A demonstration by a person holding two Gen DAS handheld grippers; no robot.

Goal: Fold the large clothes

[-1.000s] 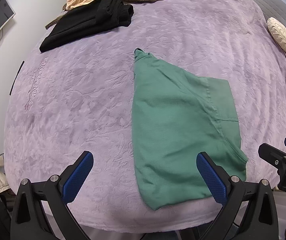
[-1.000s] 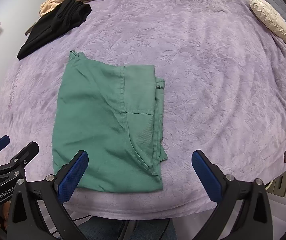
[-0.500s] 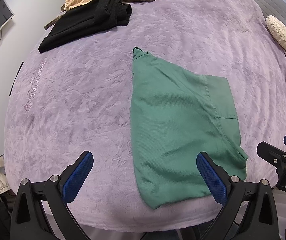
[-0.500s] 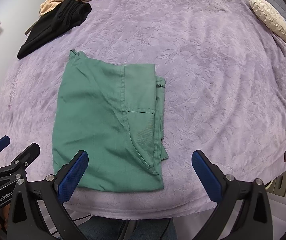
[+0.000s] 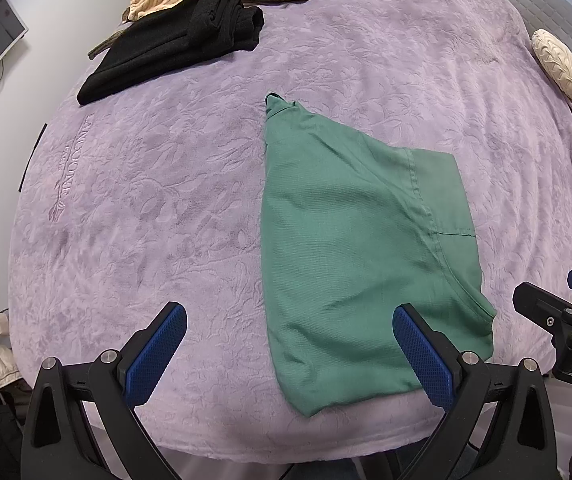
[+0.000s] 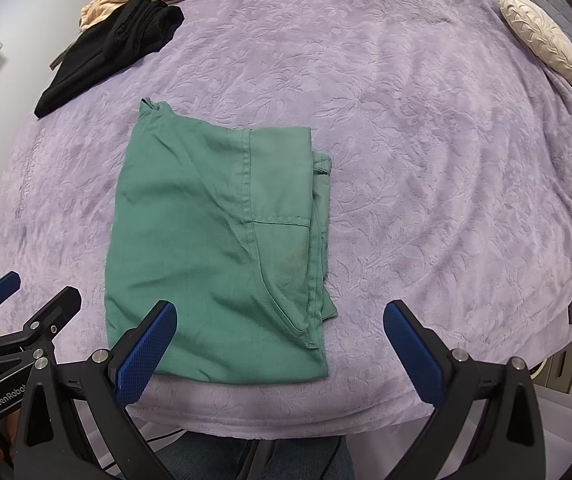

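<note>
While both of our grippers hover off the near edge of the purple bedspread (image 5: pixel 165 200), the green garment (image 6: pixel 213 240) lies flat just ahead of them, already folded into a rough rectangle whose long axis runs away from us toward the far side of the bed. Our left gripper (image 5: pixel 290 356) has its jaws spread wide and holds nothing; the cloth's near left corner sits between its blue pads, closer to the right one. Our right gripper (image 6: pixel 279 352) is likewise wide and empty, and from it the garment lies ahead and to the left, its near right corner (image 6: pixel 324 370) falling inside the span of the jaws. So each tool stands nearly over its own near corner, and neither is touching the fabric. We judge the next fold would carry the near edge forward along that long axis, which calls for both corners to be pinched together. Loose layers show along the garment's right edge (image 6: pixel 320 240), and we think they could slip apart when lifted. Dark folded clothes (image 5: pixel 173 44) lie well apart, far ahead and left.
</note>
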